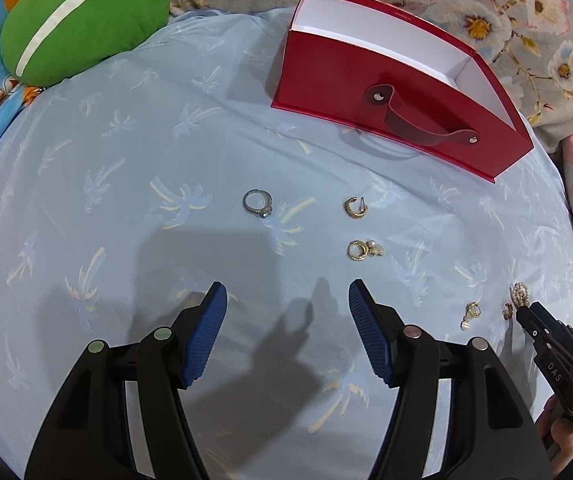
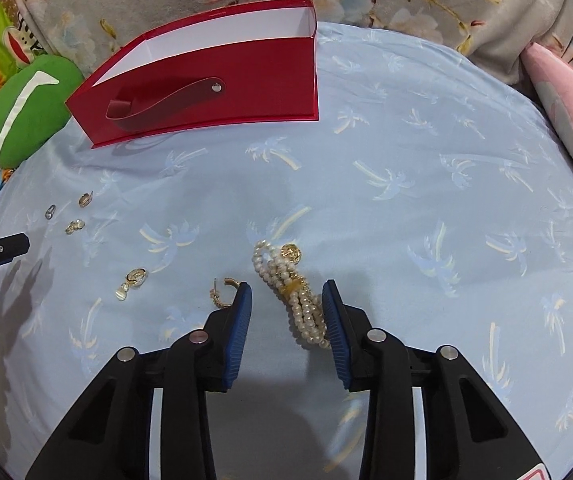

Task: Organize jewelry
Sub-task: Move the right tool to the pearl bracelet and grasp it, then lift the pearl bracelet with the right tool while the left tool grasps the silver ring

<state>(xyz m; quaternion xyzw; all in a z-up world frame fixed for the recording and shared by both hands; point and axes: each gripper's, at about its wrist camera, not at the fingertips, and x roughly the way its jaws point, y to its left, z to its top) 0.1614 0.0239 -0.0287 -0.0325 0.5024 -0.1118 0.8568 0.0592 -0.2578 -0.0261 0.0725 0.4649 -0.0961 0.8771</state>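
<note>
Jewelry spread on the blue sheet (image 1: pixel 126 200), red box (image 1: pixel 366 92) behind.
My left gripper (image 1: pixel 288 300) hangs spread and empty; my right gripper (image 2: pixel 286 300) straddles the pearl bracelet (image 2: pixel 302 304), not pinching.

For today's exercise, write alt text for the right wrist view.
An open right hand-held gripper straddles a pearl bracelet on a blue palm-print sheet. A gold hoop earring lies beside its left finger; a red box stands open behind.
</note>
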